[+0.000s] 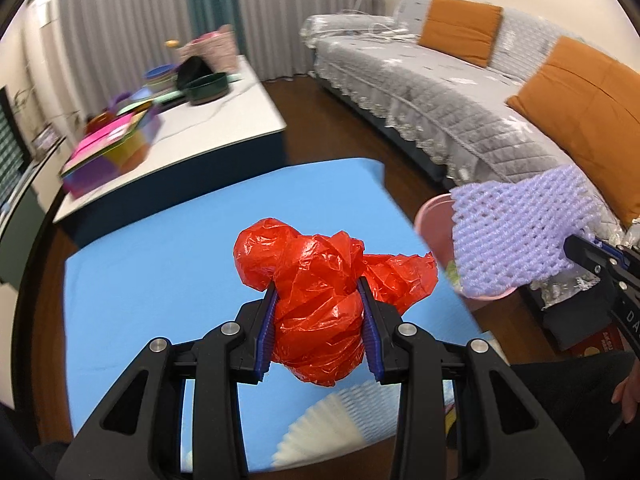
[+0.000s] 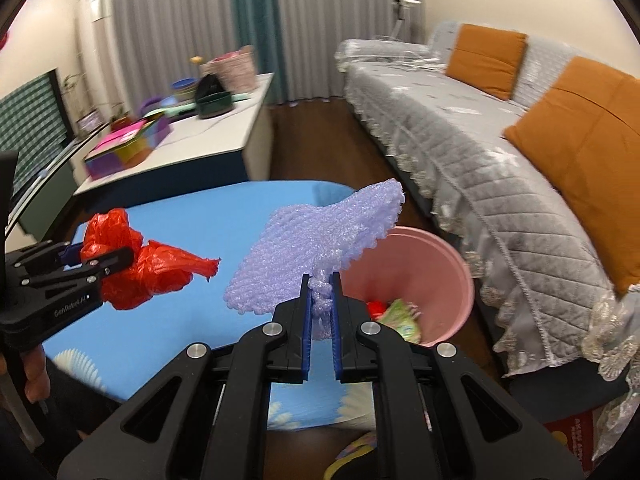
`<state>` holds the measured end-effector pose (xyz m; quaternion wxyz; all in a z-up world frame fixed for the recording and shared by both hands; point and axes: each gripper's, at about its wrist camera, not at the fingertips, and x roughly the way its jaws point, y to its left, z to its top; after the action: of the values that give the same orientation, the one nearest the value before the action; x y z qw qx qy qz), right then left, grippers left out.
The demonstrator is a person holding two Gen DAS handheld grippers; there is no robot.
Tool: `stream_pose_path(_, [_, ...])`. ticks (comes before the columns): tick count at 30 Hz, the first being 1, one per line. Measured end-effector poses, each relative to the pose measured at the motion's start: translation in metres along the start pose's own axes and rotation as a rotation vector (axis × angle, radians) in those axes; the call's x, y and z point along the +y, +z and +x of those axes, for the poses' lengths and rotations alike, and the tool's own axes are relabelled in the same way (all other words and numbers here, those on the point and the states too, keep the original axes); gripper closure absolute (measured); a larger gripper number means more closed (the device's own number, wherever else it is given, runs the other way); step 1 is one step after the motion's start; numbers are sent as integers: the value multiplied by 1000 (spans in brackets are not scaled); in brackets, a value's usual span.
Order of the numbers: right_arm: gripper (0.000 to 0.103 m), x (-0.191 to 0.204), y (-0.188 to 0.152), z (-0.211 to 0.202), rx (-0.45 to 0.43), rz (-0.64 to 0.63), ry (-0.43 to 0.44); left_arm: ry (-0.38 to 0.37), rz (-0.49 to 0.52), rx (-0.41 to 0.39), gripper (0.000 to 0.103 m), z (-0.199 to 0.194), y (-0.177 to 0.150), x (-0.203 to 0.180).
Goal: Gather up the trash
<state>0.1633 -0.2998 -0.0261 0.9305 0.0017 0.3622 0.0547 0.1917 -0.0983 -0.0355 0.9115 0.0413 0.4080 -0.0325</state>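
Observation:
My left gripper point(image 1: 318, 292) is shut on a crumpled red plastic bag point(image 1: 320, 276), held above the blue tablecloth point(image 1: 160, 272). In the right wrist view the same red bag point(image 2: 140, 268) hangs at the left in the left gripper point(image 2: 102, 260). My right gripper point(image 2: 322, 284) is shut on a purple foam net sleeve point(image 2: 312, 240), pinching its bunched end. The sleeve point(image 1: 516, 236) hangs over the rim of a pink bin point(image 2: 440, 264), which stands on the floor beside the table and holds some trash. The pink bin point(image 1: 430, 224) shows at the right of the left wrist view.
A grey covered sofa point(image 2: 480, 140) with orange cushions point(image 2: 580, 152) runs along the right. A white low table point(image 1: 208, 120) behind carries colourful boxes, bowls and a dark pan. White foam netting point(image 1: 320, 432) lies on the cloth's near edge. Dark wooden floor lies between.

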Motion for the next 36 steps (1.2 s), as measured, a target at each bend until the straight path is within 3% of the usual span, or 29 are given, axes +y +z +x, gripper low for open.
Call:
stream_pose_path(7, [94, -55, 14, 20, 24, 64, -72, -60, 58, 15, 67, 34, 32, -59])
stream_pose_path(15, [94, -100, 29, 59, 84, 79, -127, -95, 79, 108, 67, 102, 58, -117])
stream_pose_path(26, [94, -153, 26, 143, 255, 146, -140, -108, 128, 206, 65, 185, 66, -166])
stream_pose_path(28, [90, -157, 22, 156, 287, 144, -141, -112, 140, 214, 61, 196, 65, -171])
stream_pose_path(30, [89, -160, 17, 169, 317, 138, -143, -118, 144, 228, 44, 206, 63, -175])
stream_pose_path(31, [85, -161, 15, 174, 331, 134, -144, -118, 147, 232, 37, 209, 62, -176])
stream_pose_path(32, [80, -162, 13, 180, 348, 132, -147, -112, 152, 235, 23, 213, 60, -176])
stream_pose_path(33, [62, -163, 10, 187, 369, 135, -144, -102, 157, 237, 14, 215, 59, -177])
stream_pose_path(34, [44, -165, 8, 190, 376, 140, -146, -87, 163, 237, 14, 218, 58, -177])
stream_pose_path(36, [39, -165, 4, 197, 392, 143, -159, -65, 181, 242, 14, 224, 55, -177])
